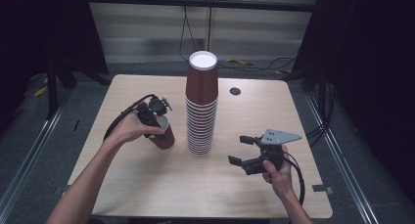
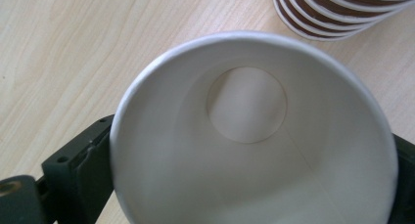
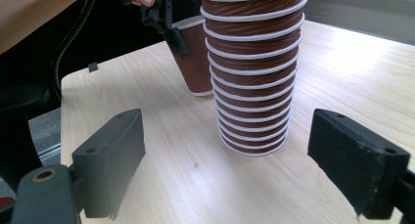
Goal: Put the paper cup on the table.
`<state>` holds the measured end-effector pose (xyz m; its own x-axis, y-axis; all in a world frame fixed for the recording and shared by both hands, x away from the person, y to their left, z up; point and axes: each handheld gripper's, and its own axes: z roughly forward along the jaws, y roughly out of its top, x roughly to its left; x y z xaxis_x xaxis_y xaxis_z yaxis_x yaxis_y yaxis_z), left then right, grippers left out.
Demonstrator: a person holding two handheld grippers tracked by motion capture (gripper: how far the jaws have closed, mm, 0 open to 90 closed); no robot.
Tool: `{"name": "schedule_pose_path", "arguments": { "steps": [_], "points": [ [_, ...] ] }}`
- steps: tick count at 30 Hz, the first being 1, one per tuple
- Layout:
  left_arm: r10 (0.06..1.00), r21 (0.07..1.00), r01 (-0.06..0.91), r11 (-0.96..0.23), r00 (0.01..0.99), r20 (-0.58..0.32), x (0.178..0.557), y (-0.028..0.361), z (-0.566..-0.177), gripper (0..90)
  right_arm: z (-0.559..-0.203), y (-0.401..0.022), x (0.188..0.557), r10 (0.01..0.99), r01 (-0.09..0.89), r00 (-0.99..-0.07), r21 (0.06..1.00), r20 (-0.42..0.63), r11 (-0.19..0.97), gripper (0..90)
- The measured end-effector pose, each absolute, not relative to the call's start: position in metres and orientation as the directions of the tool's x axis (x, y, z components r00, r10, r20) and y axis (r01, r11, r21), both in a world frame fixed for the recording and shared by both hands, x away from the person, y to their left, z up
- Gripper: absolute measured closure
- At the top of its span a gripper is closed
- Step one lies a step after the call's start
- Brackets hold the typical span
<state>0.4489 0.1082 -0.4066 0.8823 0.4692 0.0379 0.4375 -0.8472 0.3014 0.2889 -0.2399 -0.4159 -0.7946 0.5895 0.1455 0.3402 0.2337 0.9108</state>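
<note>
Now my left gripper [image 1: 157, 120] clamps a single cup [image 1: 164, 134] left of centre, mouth tilted up-left, while my right gripper [image 1: 243, 150] gapes empty beside the stack [image 1: 201, 104].

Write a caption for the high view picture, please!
Left gripper holds one brown cup beside a tall cup stack; right gripper waits open.

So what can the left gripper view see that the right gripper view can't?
The left gripper view looks straight down into the held cup: its white inside and round bottom. The right gripper view shows that cup's brown ribbed outside, the left gripper clamped on it, and the right gripper's jaws wide apart. Both show the stack of cups and the wooden table.
</note>
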Motion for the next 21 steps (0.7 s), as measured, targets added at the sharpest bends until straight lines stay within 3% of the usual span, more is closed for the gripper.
{"name": "schedule_pose_path", "arguments": {
  "steps": [21],
  "points": [
    [0.468,0.339,0.424,-0.840,0.882,0.055,0.449,0.107,-0.417,4.5,-0.417,-0.240,0.289,0.588,0.344,-0.795,0.909,0.149,0.235,13.7]
  ]
}}
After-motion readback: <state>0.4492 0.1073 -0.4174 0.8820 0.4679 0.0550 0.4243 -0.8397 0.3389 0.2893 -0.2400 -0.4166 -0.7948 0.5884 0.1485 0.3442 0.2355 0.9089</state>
